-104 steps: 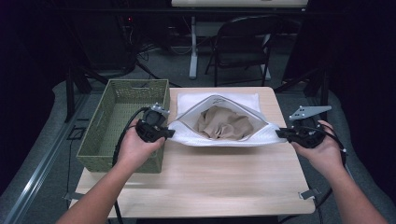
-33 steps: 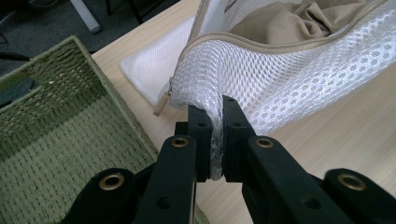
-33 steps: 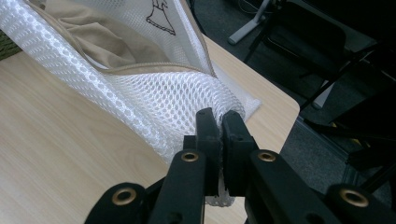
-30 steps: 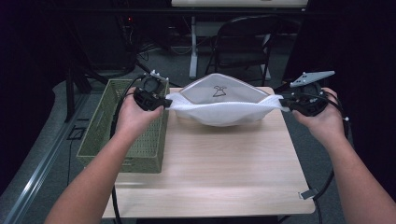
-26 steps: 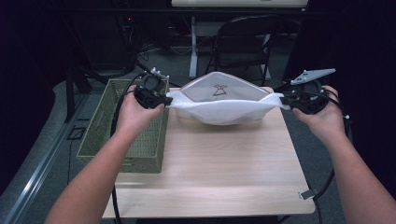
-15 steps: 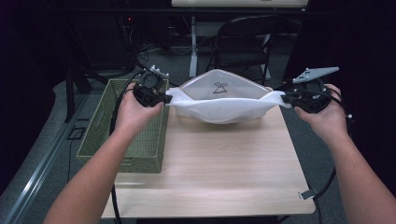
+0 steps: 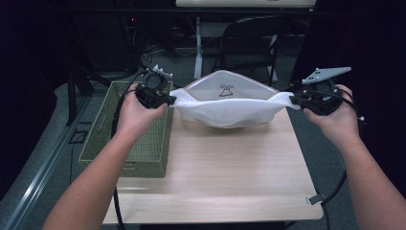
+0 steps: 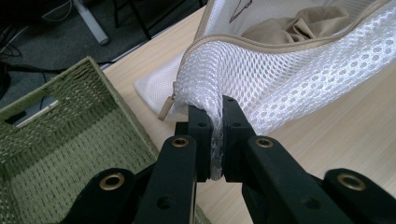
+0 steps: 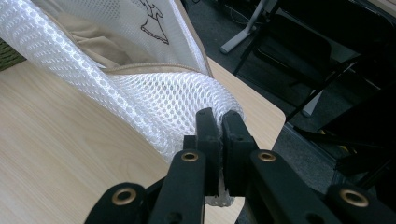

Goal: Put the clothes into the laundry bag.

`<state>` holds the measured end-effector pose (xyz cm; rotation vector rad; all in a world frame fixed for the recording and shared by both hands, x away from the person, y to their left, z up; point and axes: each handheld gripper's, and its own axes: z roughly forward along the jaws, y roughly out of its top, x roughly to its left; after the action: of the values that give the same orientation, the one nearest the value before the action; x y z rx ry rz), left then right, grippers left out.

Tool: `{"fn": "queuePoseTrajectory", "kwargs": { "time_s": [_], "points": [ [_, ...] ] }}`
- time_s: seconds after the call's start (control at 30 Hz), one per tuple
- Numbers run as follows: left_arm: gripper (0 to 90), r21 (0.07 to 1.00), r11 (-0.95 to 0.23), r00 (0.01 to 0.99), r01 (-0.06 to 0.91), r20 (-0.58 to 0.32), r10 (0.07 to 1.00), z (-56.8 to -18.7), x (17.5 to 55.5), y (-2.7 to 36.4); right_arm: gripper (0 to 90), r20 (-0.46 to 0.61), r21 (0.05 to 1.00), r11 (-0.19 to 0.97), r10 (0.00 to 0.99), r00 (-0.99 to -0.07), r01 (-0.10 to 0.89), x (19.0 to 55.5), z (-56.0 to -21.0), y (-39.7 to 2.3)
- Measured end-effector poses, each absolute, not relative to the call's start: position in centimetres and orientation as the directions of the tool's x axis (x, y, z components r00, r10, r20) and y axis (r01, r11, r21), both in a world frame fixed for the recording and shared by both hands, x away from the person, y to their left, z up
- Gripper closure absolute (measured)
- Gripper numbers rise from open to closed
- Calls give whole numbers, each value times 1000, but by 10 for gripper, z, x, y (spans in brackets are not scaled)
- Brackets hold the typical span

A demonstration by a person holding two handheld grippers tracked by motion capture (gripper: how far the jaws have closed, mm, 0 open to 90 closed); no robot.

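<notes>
Got my left gripper (image 8: 213, 140) and right gripper (image 9: 218, 144) each clamped on an end of the mesh bag (image 7: 230, 103), which hangs between them above the surface (image 7: 225, 172). From up high it's just white mesh; the gripper views show tan cloth (image 8: 299, 28) inside. Basket (image 7: 139, 139) sits left.

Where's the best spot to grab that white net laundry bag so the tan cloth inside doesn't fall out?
Grip the white mesh laundry bag at its two end corners, coming in from each side, as the left gripper and right gripper do now. Pinching both ends keeps the zip opening facing up, so the beige cloth sits in the sagging middle.
</notes>
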<state>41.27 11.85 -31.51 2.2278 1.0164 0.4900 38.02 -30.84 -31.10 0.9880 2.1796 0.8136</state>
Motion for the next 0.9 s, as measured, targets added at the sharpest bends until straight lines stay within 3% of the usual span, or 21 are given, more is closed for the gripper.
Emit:
{"fn": "queuePoseTrajectory", "kwargs": {
  "time_s": [0.9],
  "points": [
    [855, 684, -471, 598, 557, 63, 799, -321, 441, 121, 871, -278, 718, 540, 801, -530, 439, 411, -311, -299]
  ]
}}
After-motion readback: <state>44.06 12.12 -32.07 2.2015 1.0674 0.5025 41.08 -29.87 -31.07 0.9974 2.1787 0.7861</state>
